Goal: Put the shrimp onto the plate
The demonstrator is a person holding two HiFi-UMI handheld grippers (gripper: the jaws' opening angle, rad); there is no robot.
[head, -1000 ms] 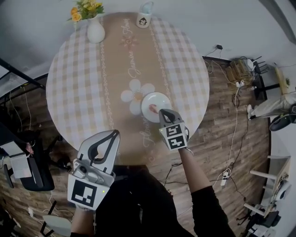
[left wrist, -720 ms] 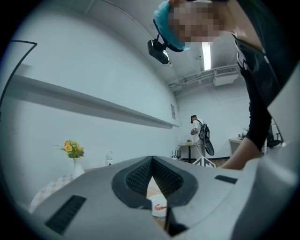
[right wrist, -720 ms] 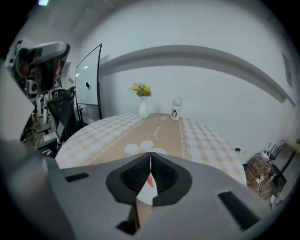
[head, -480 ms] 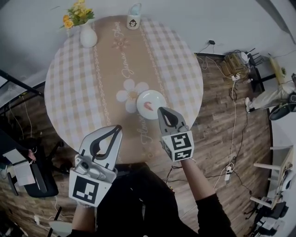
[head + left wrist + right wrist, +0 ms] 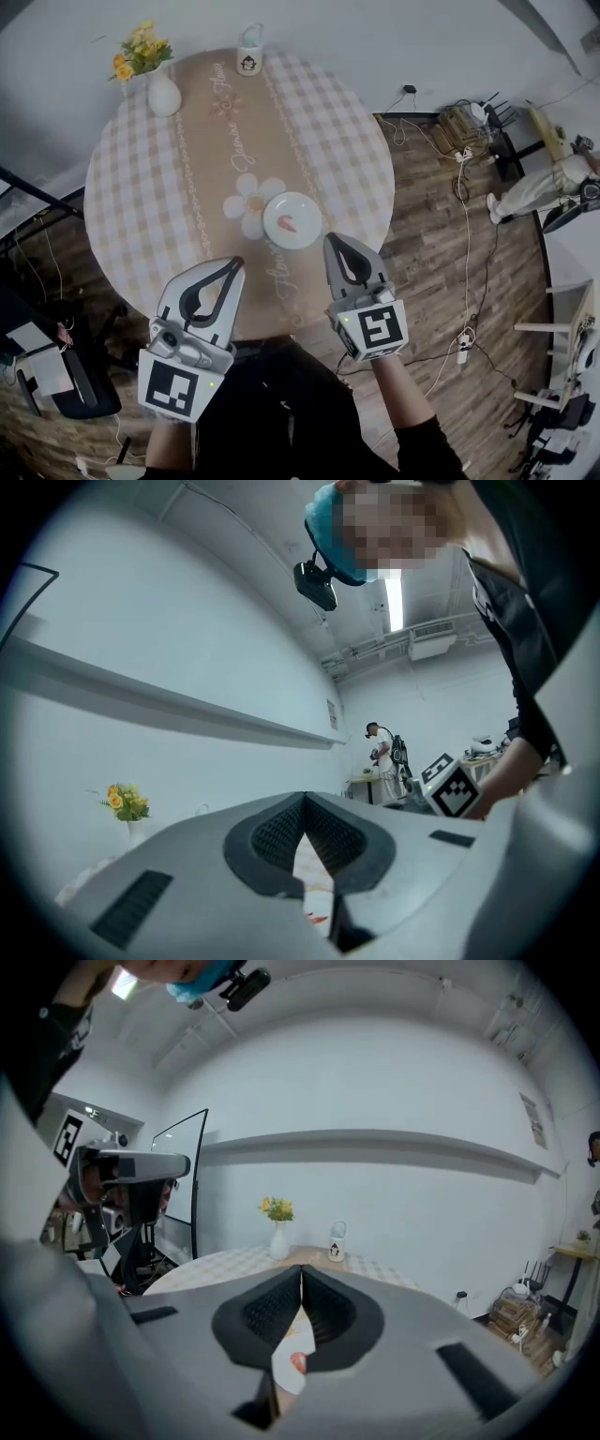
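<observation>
An orange shrimp (image 5: 288, 223) lies on the small white plate (image 5: 302, 208), which sits on the round checked table (image 5: 141, 187) near its front edge. My right gripper (image 5: 330, 239) hovers just short of the plate at the table's near edge, shut with nothing in it. Further left and nearer to me, my left gripper (image 5: 235, 263) is shut and empty too. In the right gripper view the shrimp (image 5: 299, 1361) and plate (image 5: 284, 1377) show through the gap below the closed tips (image 5: 301, 1269). The left gripper view shows the shrimp (image 5: 315, 918) the same way.
A white vase of yellow flowers (image 5: 161, 92) and a white mug (image 5: 248, 60) stand at the table's far edge. Cables and a power strip (image 5: 459, 141) lie on the wooden floor to the right. A black chair (image 5: 66, 375) stands at the left.
My right gripper has drawn back from the plate toward me, past the table's near edge. The shrimp stays on the plate. The left gripper has barely moved.
</observation>
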